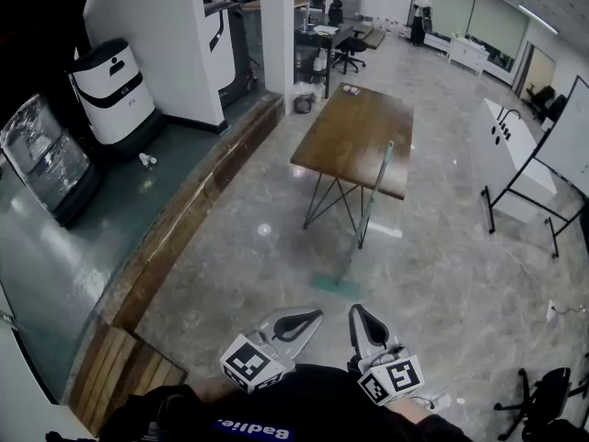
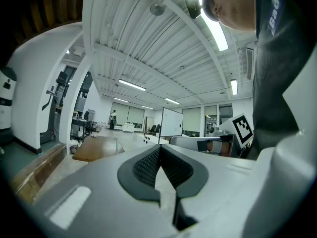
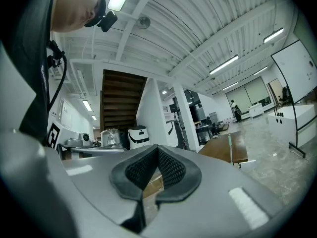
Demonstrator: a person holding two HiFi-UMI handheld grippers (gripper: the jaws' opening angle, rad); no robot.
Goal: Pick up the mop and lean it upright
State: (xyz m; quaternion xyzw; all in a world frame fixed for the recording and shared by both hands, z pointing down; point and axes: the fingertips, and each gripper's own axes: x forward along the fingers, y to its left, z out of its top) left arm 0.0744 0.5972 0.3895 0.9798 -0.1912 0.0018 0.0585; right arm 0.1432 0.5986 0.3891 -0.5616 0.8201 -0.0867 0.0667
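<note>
Nearest, at the bottom of the head view, both tools are held level and point away across the floor [image 1: 442, 274]. The left tongs [image 1: 316, 314] are clenched: in the left gripper view the ribbed pads [image 2: 146, 165] meet at the tips with nothing between them. The right tongs [image 1: 355, 310] are likewise clenched and empty, as the right gripper view confirms.

Just beyond the two tips, and apart from both, stands the mop [image 1: 373, 196]. Its teal head lies flat on the floor. Its thin green handle rises away and to the right, tilted, and rests against the near edge of the wooden surface [image 1: 354, 132], close to that surface's near right corner.

To the left, a long wooden step [image 1: 184, 219] runs from near to far. Past it, on a darker floor strip, stand a plastic-wrapped unit [image 1: 41, 159] and a white machine [image 1: 112, 90].

To the right of the surface stands a white cabinet [image 1: 511, 159], with a whiteboard [image 1: 566, 136] on a black frame just beside it. A black chair [image 1: 543, 399] sits at the near right.

Farther off, an office chair [image 1: 348, 52] stands at a desk. A person [image 1: 421, 15] stands at the far end of the room.
</note>
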